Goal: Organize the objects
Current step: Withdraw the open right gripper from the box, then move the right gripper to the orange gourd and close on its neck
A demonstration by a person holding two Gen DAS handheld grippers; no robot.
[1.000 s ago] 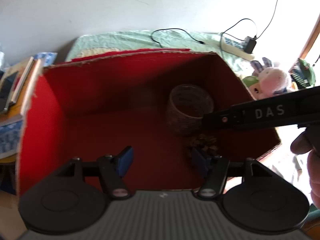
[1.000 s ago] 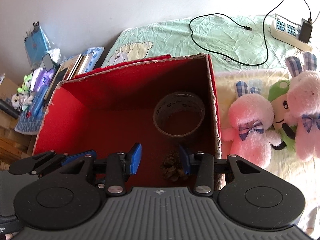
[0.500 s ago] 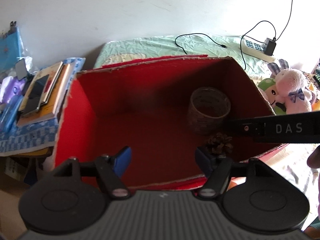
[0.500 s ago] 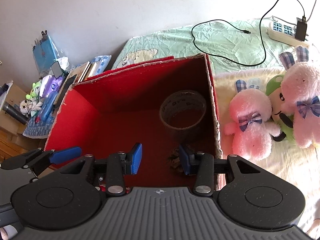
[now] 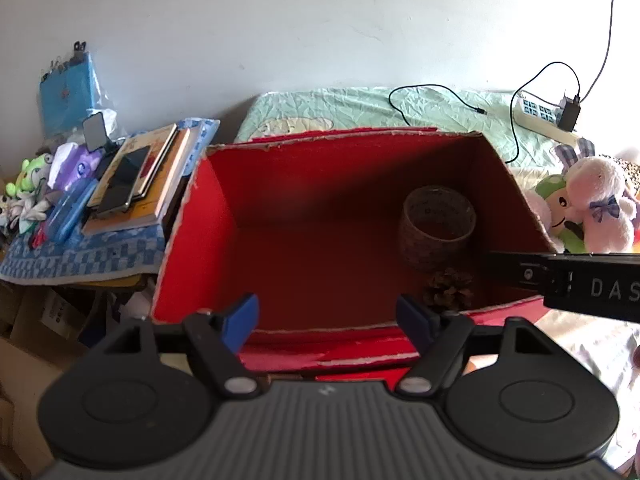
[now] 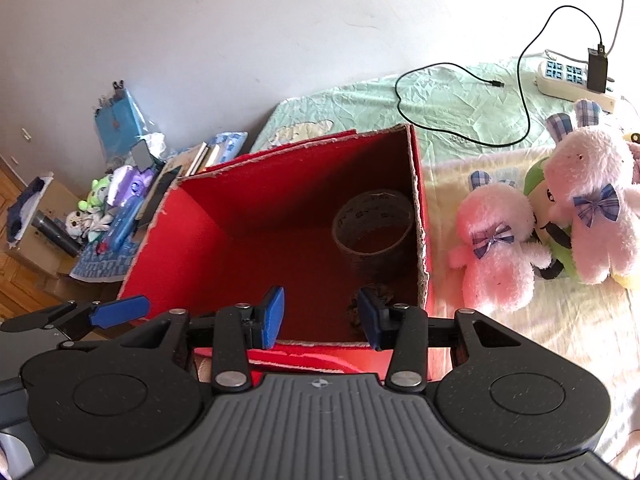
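Note:
An open red cardboard box (image 5: 192,240) (image 6: 160,240) stands on the bed. Inside it, near the right wall, sits a roll of tape (image 5: 438,224) (image 6: 374,226) with a pine cone (image 5: 448,294) (image 6: 376,300) just in front of it. My left gripper (image 5: 326,318) hangs open above the box's near edge, nothing between its blue pads. My right gripper (image 6: 320,316) is also open and empty over the near edge; its body (image 5: 580,282) crosses the left wrist view from the right. The left gripper's pad (image 6: 118,310) shows in the right wrist view at the left.
Pink plush rabbits (image 6: 500,244) (image 5: 596,204) and a green plush toy (image 6: 544,196) lie on the bed right of the box. A power strip (image 6: 572,78) with a black cable (image 6: 460,68) is behind. Books (image 5: 140,176) and small items fill a side table at the left.
Both grippers have pulled back and up out of the box, so more of the room shows. The pine cone stays on the box floor, free of the right gripper.

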